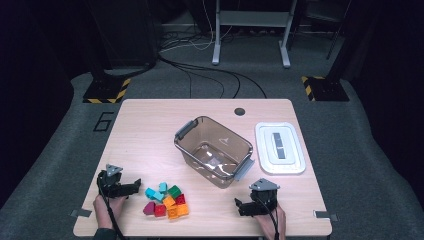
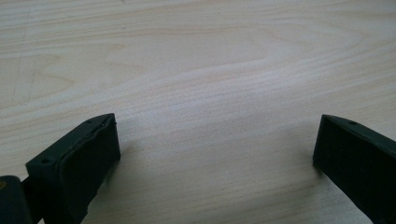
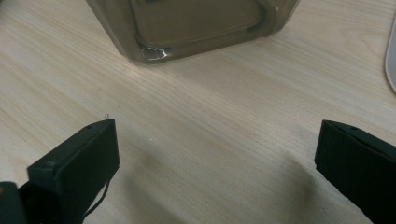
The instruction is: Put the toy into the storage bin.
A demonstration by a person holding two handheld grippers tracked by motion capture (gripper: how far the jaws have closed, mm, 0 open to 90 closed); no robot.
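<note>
At the near left edge of the table (image 1: 150,120), your left gripper (image 1: 134,186) rests low over bare wood, its jaws spread wide with nothing between them; the left gripper view confirms this, with wood grain alone lying between the two black jaws. Just to its right lies the cluster of coloured blocks (image 1: 166,200): cyan, green, orange, red and a dark magenta piece, touching one another in a loose heap near the front edge. None of them is held, and none appears to have left the heap.

Farther right and a little deeper on the table stands the clear bin (image 1: 214,151), uncovered, turned at an angle, with a grey latch at each end. No block shows inside it; reflections on its floor should not be mistaken for contents. In the right gripper view one lower corner of the bin appears ahead of the jaws.

Near the front edge, right of centre, your right gripper (image 1: 241,206) likewise stands open and empty over bare wood. Beyond it, beside the bin, the white lid (image 1: 279,148) lies flat.

Judged from this layout, the work is at its very start: the bin is open and ready, while every block remains to be picked up and placed, and the lid is probably still to be fitted.
</note>
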